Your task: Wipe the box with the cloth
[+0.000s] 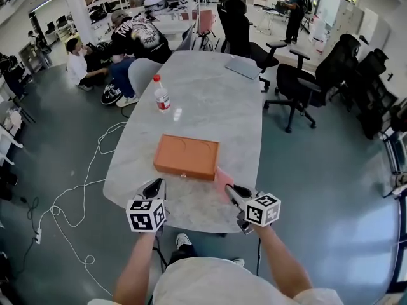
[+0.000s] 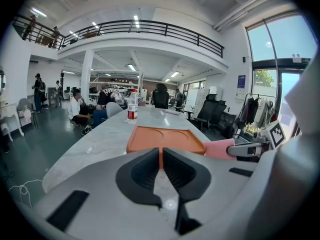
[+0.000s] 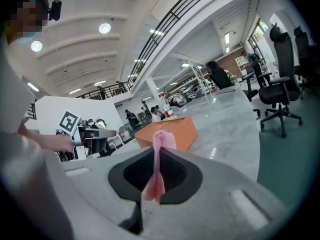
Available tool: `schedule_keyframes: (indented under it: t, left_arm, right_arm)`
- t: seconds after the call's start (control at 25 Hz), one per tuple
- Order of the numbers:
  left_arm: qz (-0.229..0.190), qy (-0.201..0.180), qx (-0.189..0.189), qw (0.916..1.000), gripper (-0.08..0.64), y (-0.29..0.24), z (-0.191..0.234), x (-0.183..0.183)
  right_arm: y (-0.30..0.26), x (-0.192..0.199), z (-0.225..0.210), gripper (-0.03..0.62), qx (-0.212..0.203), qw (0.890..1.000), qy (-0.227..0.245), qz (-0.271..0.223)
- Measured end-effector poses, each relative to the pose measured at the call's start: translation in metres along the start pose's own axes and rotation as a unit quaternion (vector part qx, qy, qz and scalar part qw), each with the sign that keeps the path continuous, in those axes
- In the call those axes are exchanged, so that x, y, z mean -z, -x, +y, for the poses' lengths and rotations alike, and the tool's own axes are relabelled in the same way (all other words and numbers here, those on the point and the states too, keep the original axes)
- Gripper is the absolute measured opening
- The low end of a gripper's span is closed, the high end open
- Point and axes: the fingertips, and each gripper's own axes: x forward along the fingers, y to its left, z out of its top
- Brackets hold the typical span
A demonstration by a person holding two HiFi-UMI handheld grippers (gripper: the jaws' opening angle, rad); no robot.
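Two grippers hover at the near edge of the table [image 1: 210, 100] in the head view, with the orange box [image 1: 187, 156] just beyond them; the left gripper view shows the left gripper [image 2: 161, 156] pressed together on nothing; the right gripper view shows the right gripper [image 3: 159, 159] pinching the pink cloth [image 3: 161, 136], apparently short of the box; by my judgement, the wiping is not yet begun.

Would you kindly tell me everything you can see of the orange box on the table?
The orange box is a flat, rectangular, closed case, leather-like, with two curved lines pressed into its top and a pale clasp on its near side. It lies flat on the grey table near the person's end. Nothing rests on it; the pink cloth in the right gripper sits by its near right corner.
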Motion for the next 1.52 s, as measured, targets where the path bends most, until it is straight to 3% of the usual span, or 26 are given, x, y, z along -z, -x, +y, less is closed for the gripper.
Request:
schedule_keyframes:
  t: [0.56,1.0,1.32,1.52]
  left_arm:
    - [-0.006,-0.006,0.024,0.9997,0.026,-0.034,0.028,-0.021]
    - [-0.005,-0.006,0.058,0.9983,0.026,-0.060,0.079,-0.038]
    - [-0.001,-0.019,0.091,0.9957,0.026,-0.081,0.108,-0.057]
    - [-0.002,-0.018,0.100,0.9949,0.026,-0.090,0.122,-0.066]
  right_arm:
    - [0.001,-0.047,-0.032,0.015,0.052,0.998,0.043,-0.005]
    - [-0.036,-0.120,-0.035,0.015,0.090,0.990,0.111,0.003]
    - [-0.081,-0.178,-0.021,0.017,0.079,0.977,0.195,0.041]
    - [-0.113,-0.195,-0.016,0.015,0.058,0.970,0.220,0.085]
